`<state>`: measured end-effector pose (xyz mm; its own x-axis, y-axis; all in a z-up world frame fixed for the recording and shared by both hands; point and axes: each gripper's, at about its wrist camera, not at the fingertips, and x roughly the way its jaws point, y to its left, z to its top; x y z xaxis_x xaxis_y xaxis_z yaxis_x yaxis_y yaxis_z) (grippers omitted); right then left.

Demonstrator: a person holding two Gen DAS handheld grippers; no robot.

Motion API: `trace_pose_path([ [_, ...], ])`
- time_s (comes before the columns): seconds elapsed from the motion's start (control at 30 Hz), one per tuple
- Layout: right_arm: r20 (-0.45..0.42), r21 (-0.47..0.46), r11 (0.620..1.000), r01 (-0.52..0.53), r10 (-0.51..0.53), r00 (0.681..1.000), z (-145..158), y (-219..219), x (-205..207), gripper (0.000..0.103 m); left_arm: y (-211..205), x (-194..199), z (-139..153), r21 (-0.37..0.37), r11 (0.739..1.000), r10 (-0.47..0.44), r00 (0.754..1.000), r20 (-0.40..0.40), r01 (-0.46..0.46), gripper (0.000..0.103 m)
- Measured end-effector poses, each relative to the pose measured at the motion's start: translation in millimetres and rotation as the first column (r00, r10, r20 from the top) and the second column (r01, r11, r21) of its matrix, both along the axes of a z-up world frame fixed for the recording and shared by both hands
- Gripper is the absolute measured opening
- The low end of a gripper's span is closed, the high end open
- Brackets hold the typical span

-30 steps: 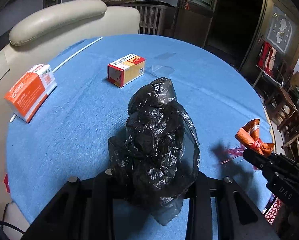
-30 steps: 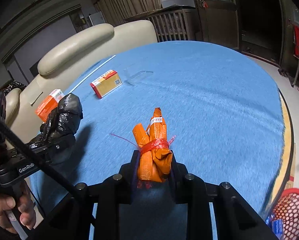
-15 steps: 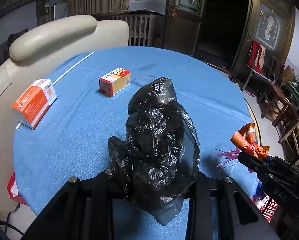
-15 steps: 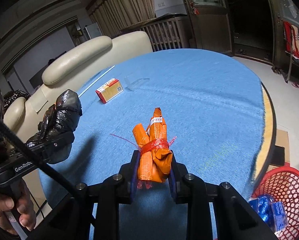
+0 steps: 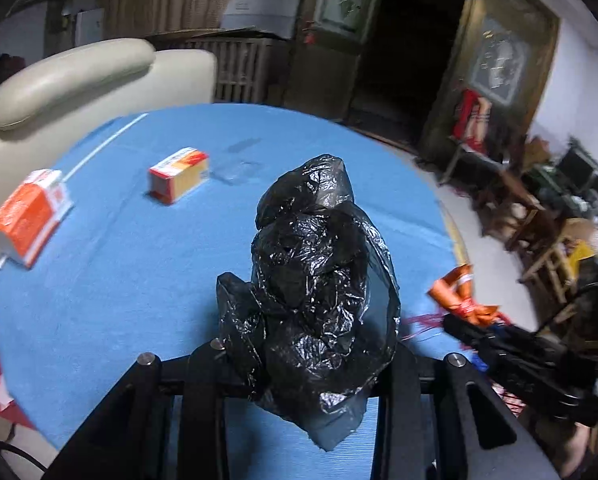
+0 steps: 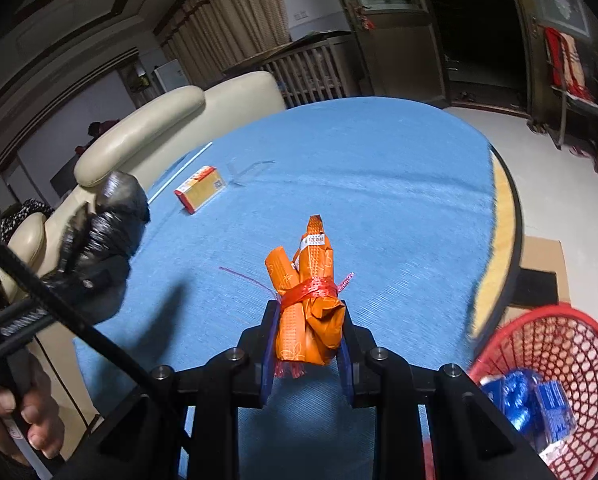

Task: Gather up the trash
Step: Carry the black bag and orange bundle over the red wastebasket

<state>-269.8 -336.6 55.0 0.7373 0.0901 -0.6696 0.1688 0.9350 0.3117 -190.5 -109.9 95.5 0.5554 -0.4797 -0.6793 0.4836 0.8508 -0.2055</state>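
The left gripper point(image 5: 307, 364) has its jaws clamped on a crumpled, glossy black plastic bag point(image 5: 311, 276), held above the near part of the blue worktop point(image 5: 111, 280). The right gripper point(image 6: 305, 354) pinches an orange wrapper bundle point(image 6: 307, 300) tied with red string, just left of a red mesh basket point(image 6: 555, 344) holding blue packets.

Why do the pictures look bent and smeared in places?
Left wrist view: fisheye bulges the blue table; the room at right is motion-blurred, while the black bag stays sharp. Right wrist view: the red basket smears, but the orange bundle stays crisp.
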Motion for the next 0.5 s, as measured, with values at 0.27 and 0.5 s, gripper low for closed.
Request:
trace_pose_path([
  [0.27, -0.003, 0.053, 0.993, 0.108, -0.108, 0.994, -11.7, -40.8, -39.3, 0.027, -34.2, -5.1, -4.8, 0.019, 0.996, -0.083, 0.996, -0.017, 0.083, 0.035],
  [0.5, 0.018, 0.051, 0.974, 0.22, -0.221, 0.975, -6.6, -80.2, -84.9, 0.027, -85.9, -29.8, -11.5, 0.055, 0.975, -0.216, 0.976, -0.02, 0.217, 0.035],
])
